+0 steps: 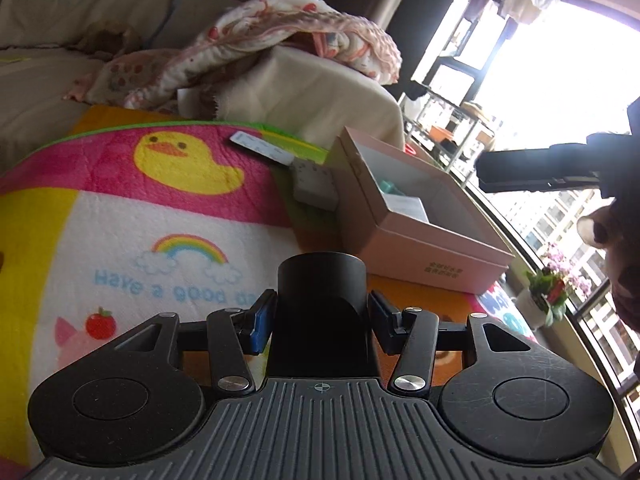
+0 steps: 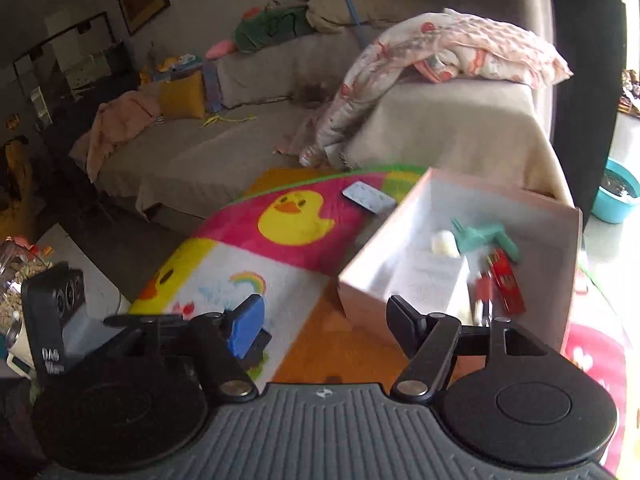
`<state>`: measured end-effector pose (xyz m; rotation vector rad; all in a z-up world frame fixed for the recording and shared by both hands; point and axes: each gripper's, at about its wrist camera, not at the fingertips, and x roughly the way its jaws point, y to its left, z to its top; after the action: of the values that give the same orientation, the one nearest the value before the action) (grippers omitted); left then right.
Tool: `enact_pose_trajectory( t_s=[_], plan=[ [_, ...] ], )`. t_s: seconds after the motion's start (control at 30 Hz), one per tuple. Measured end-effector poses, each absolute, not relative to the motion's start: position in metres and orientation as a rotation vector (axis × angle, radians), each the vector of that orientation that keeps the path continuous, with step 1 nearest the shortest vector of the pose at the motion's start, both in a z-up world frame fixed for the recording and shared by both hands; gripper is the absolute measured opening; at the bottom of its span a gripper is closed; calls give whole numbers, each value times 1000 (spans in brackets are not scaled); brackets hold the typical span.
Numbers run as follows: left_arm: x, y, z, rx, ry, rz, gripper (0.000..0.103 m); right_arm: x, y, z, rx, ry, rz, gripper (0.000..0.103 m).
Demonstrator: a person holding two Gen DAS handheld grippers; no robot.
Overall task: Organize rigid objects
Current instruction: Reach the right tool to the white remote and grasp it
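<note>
My left gripper is shut on a black cylinder and holds it above the colourful duck mat. An open pink box lies ahead to the right. In the right wrist view the pink box holds a teal tool, a red item, a white block and a small white piece. My right gripper is open and empty, just left of and above the box. A flat grey card and a white block lie on the mat.
A beige sofa with a patterned blanket stands behind the mat. A window and a potted plant are at the right. The right gripper's body shows at the right of the left wrist view. A teal basin sits on the floor.
</note>
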<state>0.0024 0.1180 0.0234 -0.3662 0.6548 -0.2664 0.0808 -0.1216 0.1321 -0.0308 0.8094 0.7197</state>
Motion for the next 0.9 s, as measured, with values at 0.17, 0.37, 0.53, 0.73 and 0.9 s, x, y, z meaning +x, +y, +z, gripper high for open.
enact_pose_trajectory(
  t_s=[0.17,0.37,0.53,0.73,0.9],
  plan=[
    [11,156,17,-461,553,-169,55,178,-34,128,-86,896,692,69],
    [11,177,7,-558,474,-150,55,266,48,73,-205,1005,579,69],
    [15,183,-3,-612,488,-186,55,308,84,40,-374,1016,495,69],
    [16,192,-8,-676,497,-218,55,326,85,22,-406,1080,522,68],
    [18,192,-9,-680,500,-227,55,322,79,33,-472,1056,507,20]
  ],
)
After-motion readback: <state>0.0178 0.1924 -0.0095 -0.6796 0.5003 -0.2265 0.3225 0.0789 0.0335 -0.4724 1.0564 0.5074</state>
